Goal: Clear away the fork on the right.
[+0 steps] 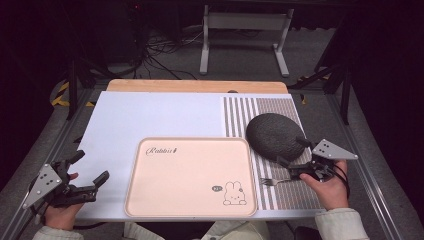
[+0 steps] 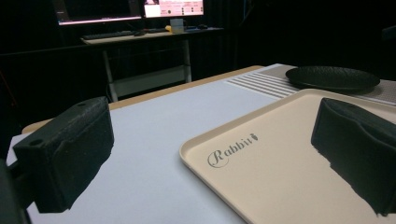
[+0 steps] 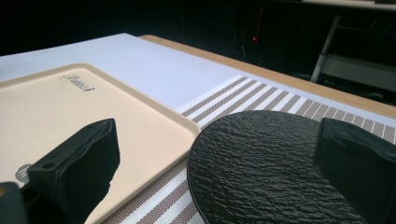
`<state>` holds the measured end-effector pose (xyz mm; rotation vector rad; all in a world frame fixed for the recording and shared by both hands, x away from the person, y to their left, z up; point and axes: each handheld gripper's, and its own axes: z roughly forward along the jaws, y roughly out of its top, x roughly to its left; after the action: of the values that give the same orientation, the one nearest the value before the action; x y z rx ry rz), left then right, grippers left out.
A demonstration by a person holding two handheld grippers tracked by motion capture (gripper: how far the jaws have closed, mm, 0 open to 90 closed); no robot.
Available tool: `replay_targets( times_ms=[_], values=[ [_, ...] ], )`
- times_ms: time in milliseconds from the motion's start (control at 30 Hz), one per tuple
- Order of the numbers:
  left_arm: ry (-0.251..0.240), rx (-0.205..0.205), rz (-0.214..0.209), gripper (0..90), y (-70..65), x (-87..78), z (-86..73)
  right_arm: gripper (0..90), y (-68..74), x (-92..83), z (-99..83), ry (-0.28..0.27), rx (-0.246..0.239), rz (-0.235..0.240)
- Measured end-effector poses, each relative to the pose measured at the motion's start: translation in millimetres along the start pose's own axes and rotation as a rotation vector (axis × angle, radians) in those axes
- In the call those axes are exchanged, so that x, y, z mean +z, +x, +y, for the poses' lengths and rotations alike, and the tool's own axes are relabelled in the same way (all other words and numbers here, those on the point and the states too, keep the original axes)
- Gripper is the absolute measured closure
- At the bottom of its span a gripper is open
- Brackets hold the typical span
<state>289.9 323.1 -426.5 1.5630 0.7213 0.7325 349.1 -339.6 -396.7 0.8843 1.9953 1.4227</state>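
Two grippers are held over the near edge of the tabletop (image 1: 150,107), one toward each near corner. Most of the tabletop is covered by a white sheet, and a striped placemat (image 1: 280,107) is laid along its right side; a strip of bare wood is seen at the far edge.

A large beige tray (image 1: 190,175), marked with a script word at its far left corner and a small rabbit drawing at its near right corner, is set at the middle of the near edge, its right rim lying over the placemat's stripes. A dark, rough-textured plate (image 1: 276,136) is placed on the placemat toward the right edge, just beyond the tray's far right corner; whether plate and tray touch cannot be told. A small fork (image 1: 274,181) is laid flat on the placemat near the near right corner, between the tray's right rim and the right gripper, tines toward the tray.

The right gripper (image 1: 292,152) is held in a hand just beside the fork's handle end, with its jaws spread wide and nothing between them; in the right gripper view the plate (image 3: 271,168) is seen between the jaws. The left gripper (image 1: 91,167) is held near the left near corner, well apart from the tray, its jaws likewise spread and empty, pointed toward the tray's left rim (image 2: 205,144).
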Motion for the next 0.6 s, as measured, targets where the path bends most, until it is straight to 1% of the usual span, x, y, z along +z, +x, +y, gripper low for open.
replay_targets(
  times_ms=[33,67,100,133,267,300,367,400,467,533,600],
  values=[
    [0.0,0.0,0.0,0.0,0.0,0.0,0.0,1.1,0.0,0.0,0.0,0.0,0.0,0.0],
    [0.001,0.0,-0.001,0.0,0.0,-0.1,0.1,2.6,1.0,2.7,2.7,0.036,-0.009,-0.005],
    [0.001,0.0,-0.001,0.0,0.0,-0.1,0.1,2.6,1.0,2.7,2.7,0.036,-0.009,-0.005],
    [0.001,-0.001,-0.001,0.0,0.0,-0.1,0.1,2.4,1.9,4.1,4.2,0.067,-0.011,0.003],
    [0.0,-0.001,0.0,0.0,-0.1,0.0,0.0,3.7,2.7,6.2,9.3,0.142,-0.064,0.025],
    [0.001,0.0,0.002,0.0,-0.1,0.0,0.0,5.7,2.3,6.5,11.4,0.169,-0.081,0.04],
    [0.0,0.001,0.001,0.0,0.0,0.0,0.0,6.2,2.1,6.3,14.3,0.22,-0.11,0.05],
    [0.0,0.001,0.002,0.0,0.0,0.0,0.0,8.5,1.8,6.1,16.0,0.246,-0.131,0.055],
    [0.002,0.001,0.002,0.0,0.0,0.1,0.0,10.1,1.6,5.8,19.2,0.285,-0.165,0.068],
    [0.002,0.002,0.001,0.0,-0.1,0.1,0.0,10.7,1.7,6.5,22.5,0.321,-0.178,0.086],
    [0.001,0.0,0.002,0.1,0.0,0.1,-0.1,11.8,1.6,7.5,24.8,0.359,-0.202,0.098]
  ],
)
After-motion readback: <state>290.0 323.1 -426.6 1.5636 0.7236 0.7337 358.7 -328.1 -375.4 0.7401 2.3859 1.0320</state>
